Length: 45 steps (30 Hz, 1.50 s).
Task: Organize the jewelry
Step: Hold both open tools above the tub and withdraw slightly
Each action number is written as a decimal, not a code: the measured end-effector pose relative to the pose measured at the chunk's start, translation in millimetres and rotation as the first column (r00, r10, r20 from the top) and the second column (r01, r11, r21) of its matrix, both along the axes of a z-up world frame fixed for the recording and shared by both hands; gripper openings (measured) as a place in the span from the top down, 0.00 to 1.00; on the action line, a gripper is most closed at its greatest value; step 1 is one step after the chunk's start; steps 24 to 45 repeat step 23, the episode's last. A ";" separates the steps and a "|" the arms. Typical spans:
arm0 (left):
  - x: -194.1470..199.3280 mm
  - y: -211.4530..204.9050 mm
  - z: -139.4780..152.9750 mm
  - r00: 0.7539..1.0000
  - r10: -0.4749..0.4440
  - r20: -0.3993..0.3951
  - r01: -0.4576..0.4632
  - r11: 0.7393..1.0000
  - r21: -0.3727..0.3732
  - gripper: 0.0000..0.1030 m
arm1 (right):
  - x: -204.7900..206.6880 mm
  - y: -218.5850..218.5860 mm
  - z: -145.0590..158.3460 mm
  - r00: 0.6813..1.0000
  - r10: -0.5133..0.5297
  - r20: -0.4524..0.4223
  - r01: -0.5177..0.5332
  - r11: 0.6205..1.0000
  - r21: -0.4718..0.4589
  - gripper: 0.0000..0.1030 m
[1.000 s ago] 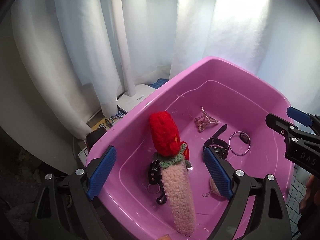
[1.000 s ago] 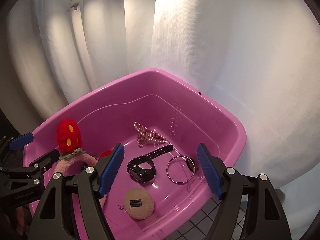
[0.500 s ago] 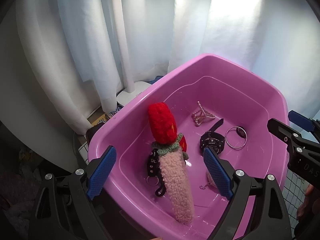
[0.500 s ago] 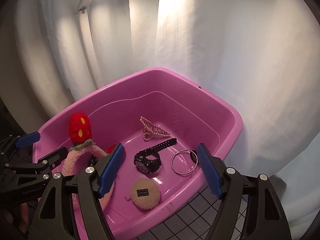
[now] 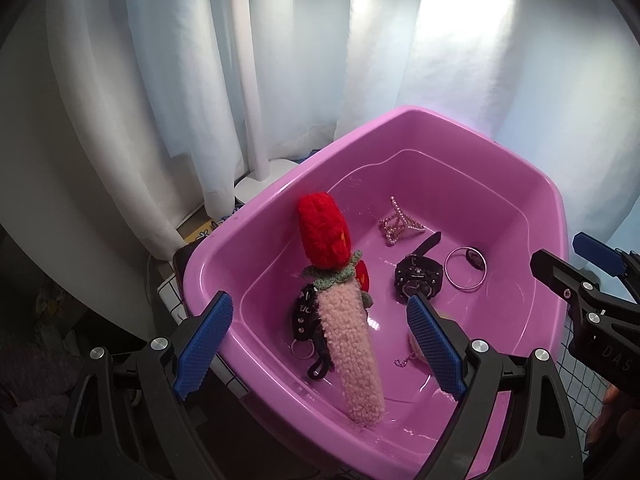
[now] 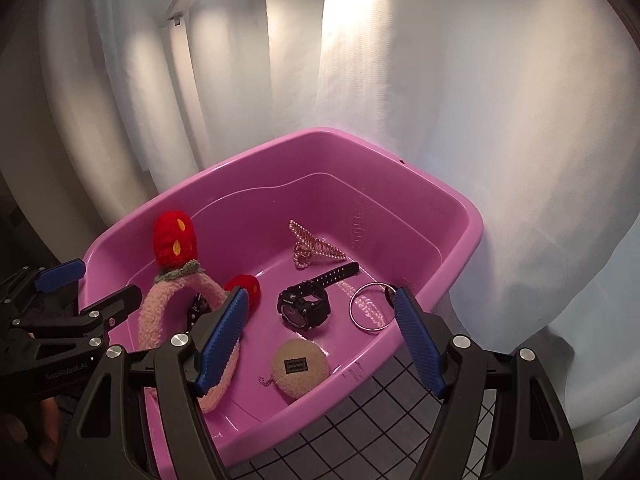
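Observation:
A pink plastic tub (image 5: 558, 216) (image 6: 460, 252) holds the jewelry. Inside lie a fuzzy pink headband with red strawberry ears (image 5: 348, 332) (image 6: 160, 312), a pearl hair claw (image 5: 398, 222) (image 6: 314, 246), a black wristwatch (image 5: 418, 278) (image 6: 306, 306), a silver bangle (image 5: 466, 270) (image 6: 368, 314), a round beige plush charm on a chain (image 6: 300, 366) and a black keychain strap (image 5: 306, 316). My left gripper (image 5: 318, 346) hovers open over the tub's near left side, the headband showing between its fingers. My right gripper (image 6: 320, 344) hovers open over the near right rim, nothing held.
White curtains (image 5: 320, 60) (image 6: 400, 80) hang behind the tub. A white lamp post and base (image 5: 256, 136) stand at the back left. The tub rests on a white grid-lined surface (image 6: 400, 420). Dark clutter lies at the far left (image 5: 40, 340).
Both grippers have drawn back from the tub; it looks smaller and farther in both views. The items inside have not moved.

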State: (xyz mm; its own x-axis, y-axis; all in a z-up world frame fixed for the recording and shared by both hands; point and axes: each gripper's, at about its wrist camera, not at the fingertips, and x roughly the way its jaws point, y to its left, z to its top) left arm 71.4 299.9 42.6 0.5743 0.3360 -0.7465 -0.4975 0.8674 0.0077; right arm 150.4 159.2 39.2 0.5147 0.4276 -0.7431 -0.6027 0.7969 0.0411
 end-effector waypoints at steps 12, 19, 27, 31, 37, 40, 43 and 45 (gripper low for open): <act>-8.8 -7.4 6.2 1.000 -0.009 0.025 0.009 1.000 0.006 0.15 | -7.1 -4.5 3.4 1.000 -0.003 0.005 0.003 1.000 0.004 0.30; -12.4 -13.4 10.0 1.000 -0.008 0.020 0.007 1.000 0.014 0.15 | -13.0 -7.8 6.2 1.000 0.001 0.011 -0.001 1.000 0.004 0.30; -14.1 -13.3 9.7 1.000 -0.003 0.021 0.003 1.000 0.002 0.15 | -16.5 -11.0 7.6 1.000 -0.001 0.015 0.001 1.000 0.005 0.30; -14.1 -13.3 9.7 1.000 -0.003 0.021 0.003 1.000 0.002 0.15 | -16.5 -11.0 7.6 1.000 -0.001 0.015 0.001 1.000 0.005 0.30; -14.1 -13.3 9.7 1.000 -0.003 0.021 0.003 1.000 0.002 0.15 | -16.5 -11.0 7.6 1.000 -0.001 0.015 0.001 1.000 0.005 0.30; -14.1 -13.3 9.7 1.000 -0.003 0.021 0.003 1.000 0.002 0.15 | -16.5 -11.0 7.6 1.000 -0.001 0.015 0.001 1.000 0.005 0.30; -14.1 -13.3 9.7 1.000 -0.003 0.021 0.003 1.000 0.002 0.15 | -16.5 -11.0 7.6 1.000 -0.001 0.015 0.001 1.000 0.005 0.30; -14.1 -13.3 9.7 1.000 -0.003 0.021 0.003 1.000 0.002 0.15 | -16.5 -11.0 7.6 1.000 -0.001 0.015 0.001 1.000 0.005 0.30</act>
